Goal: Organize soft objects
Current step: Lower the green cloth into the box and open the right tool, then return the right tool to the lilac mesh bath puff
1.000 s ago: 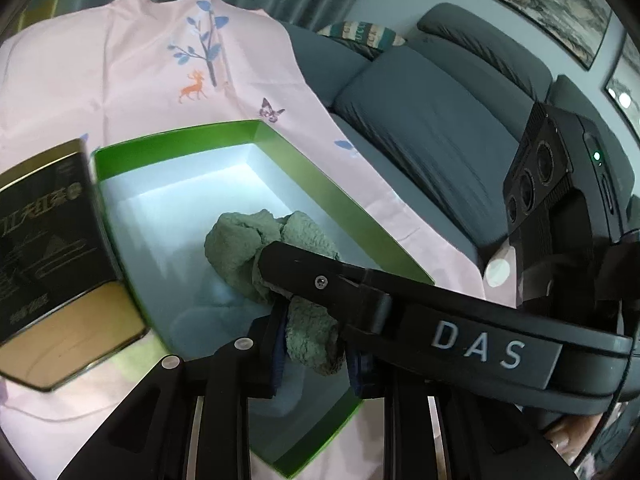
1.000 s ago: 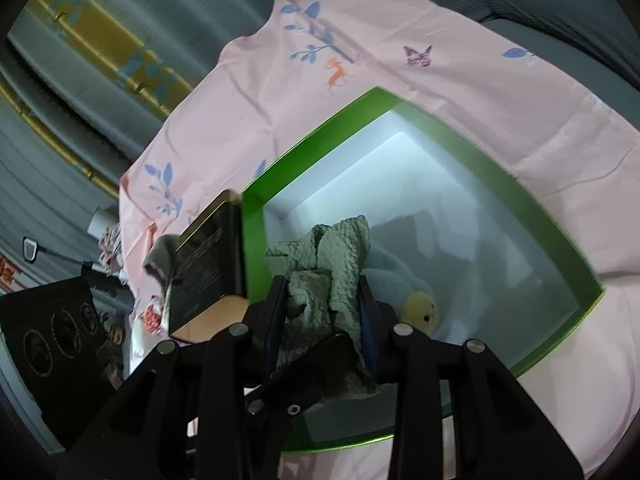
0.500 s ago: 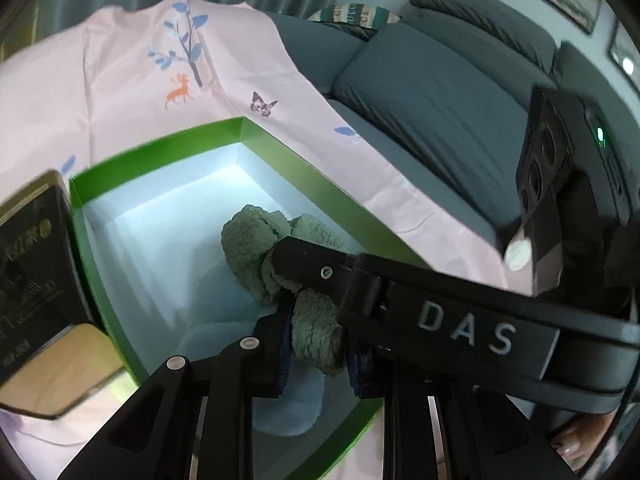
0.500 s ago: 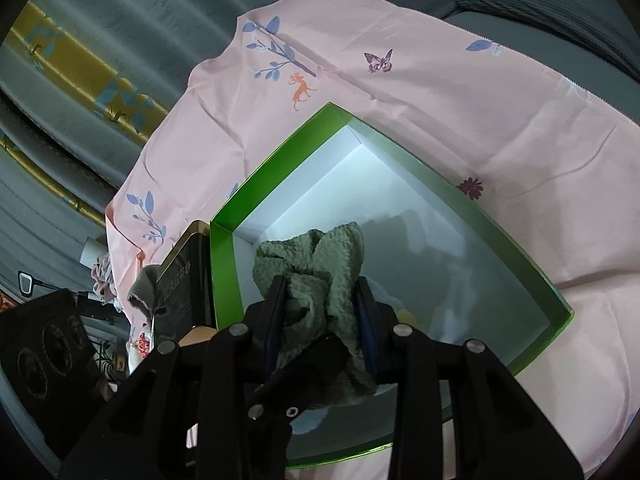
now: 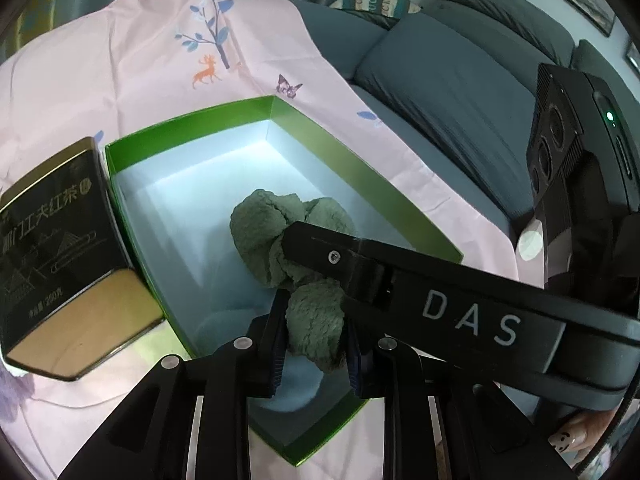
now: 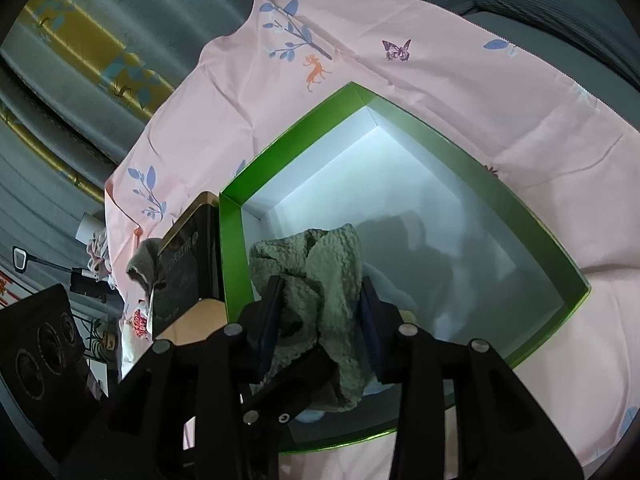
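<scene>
Cloth (image 5: 316, 328) now hangs higher above the green box (image 5: 392, 196) floor, pinched between both our left gripper (image 5: 315, 354) and right gripper (image 6: 320, 320), jaws nearly closed, so placing looks unfinished.

A pink cloth (image 5: 132, 64) printed with a tree, deer and butterfly covers the surface. Directly on it sit an open green box (image 5: 360, 176) and, just beside it, a black-and-gold tea tin (image 5: 60, 248)

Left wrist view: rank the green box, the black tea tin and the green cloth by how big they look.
1. green box
2. black tea tin, though it is nearer the camera
3. green cloth, bunched, with part of it hidden behind the right gripper
</scene>
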### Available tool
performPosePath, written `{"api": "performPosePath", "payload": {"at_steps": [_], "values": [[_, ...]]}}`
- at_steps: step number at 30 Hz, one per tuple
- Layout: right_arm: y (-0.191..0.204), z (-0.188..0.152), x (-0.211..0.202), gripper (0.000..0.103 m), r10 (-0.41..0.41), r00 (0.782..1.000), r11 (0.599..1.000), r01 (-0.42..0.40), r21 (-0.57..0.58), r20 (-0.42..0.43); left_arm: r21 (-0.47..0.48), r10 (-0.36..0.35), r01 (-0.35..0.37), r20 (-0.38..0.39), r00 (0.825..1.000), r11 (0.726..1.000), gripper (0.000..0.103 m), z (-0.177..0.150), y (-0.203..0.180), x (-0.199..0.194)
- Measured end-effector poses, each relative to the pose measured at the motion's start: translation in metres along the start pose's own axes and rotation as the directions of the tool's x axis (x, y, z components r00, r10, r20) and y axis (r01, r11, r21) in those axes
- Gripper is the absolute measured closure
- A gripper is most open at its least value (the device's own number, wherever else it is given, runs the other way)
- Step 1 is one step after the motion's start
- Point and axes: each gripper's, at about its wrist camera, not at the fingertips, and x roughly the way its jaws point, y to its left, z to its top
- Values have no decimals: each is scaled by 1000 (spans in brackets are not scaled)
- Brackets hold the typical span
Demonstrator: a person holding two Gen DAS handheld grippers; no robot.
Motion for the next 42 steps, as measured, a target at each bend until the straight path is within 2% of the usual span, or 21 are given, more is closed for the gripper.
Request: {"api": "performPosePath", "payload": {"at_steps": [7, 11, 17, 23, 28, 31, 35, 38, 39, 42], "values": [[-1, -2, 4, 64, 2, 1000, 1000, -2, 6, -16, -38, -16, 15, -22, 1000, 999, 79, -6, 6, 5], [-1, -2, 6, 60, 5, 1000, 1000, -5, 10, -19, -65, 0, -3, -44, 999, 998, 64, -7, 11, 8], [-1, 4, 13, 59, 21, 1000, 1000, -21, 20, -5, -99, -36, 33, -35, 999, 995, 63, 3, 19, 13], [-9, 13, 16, 59, 86, 996, 994, -88, 68, 24, -97, -22, 22, -3, 1000, 995, 63, 14, 19, 19], [-18, 19, 8, 59, 107, 991, 985, -117, 128, 85, -73, 4, 0, 49, 999, 997, 63, 24, 14, 16], [-21, 20, -8, 60, 116, 982, 982, -136, 132, 150, -50, 59, -54, 101, 993, 997, 63, 29, 8, 8], [-27, 21, -26, 59, 104, 968, 979, -140, 149, 227, -51, 30, -23, 139, 990, 998, 63, 34, 6, 0], [-32, 21, -33, 59, 84, 966, 979, -125, 158, 246, -68, 36, -25, 154, 987, 997, 63, 36, 10, -3], [-33, 21, -35, 58, 79, 967, 980, -120, 157, 243, -76, 38, -27, 154, 987, 997, 54, 37, 12, -4], [-33, 19, -35, 51, 78, 970, 980, -117, 160, 229, -97, 34, -18, 167, 985, 995, 44, 34, 17, -13]]}}
